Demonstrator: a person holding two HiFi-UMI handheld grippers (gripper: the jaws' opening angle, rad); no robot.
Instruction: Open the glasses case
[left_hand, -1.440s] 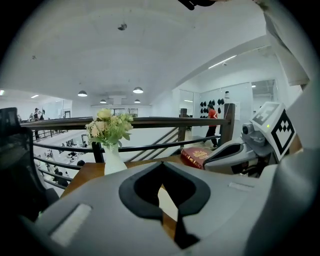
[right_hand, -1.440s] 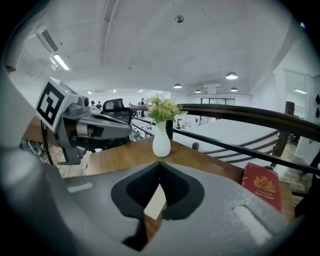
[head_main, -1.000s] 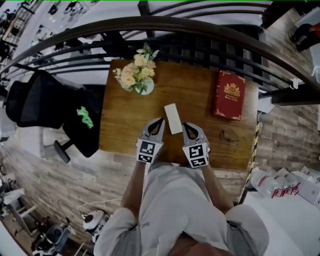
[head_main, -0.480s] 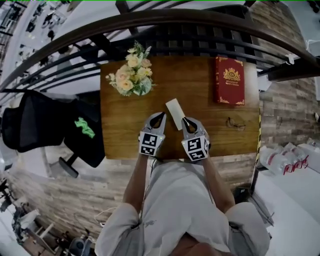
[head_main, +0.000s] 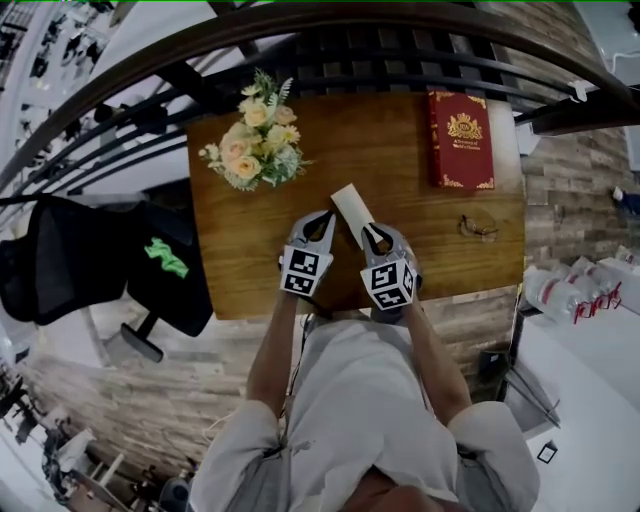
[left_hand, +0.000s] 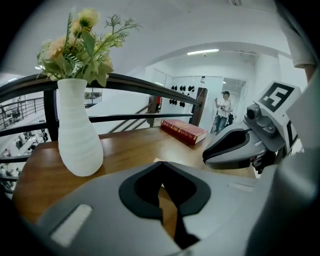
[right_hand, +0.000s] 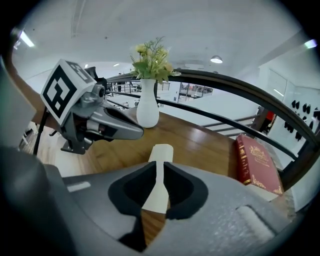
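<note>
Vase (head_main: 250, 152) at ten o'clock on desk (head_main: 400, 180), book (head_main: 460, 140) at two, left tool (head_main: 325, 216) pressed together, right tool (head_main: 368, 231) just opening, pinching nothing, right gripper view shows glasses case (right_hand: 161, 152) past its gap

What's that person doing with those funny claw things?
A person holds a gripper in each hand over a wooden table. Both point at the cream glasses case, which lies closed on it. The right gripper has just been opening its jaws a little, the case just ahead, not gripped. The left gripper is shut and empty.

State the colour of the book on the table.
The book is red with gold decoration; head view shows it best.
</note>
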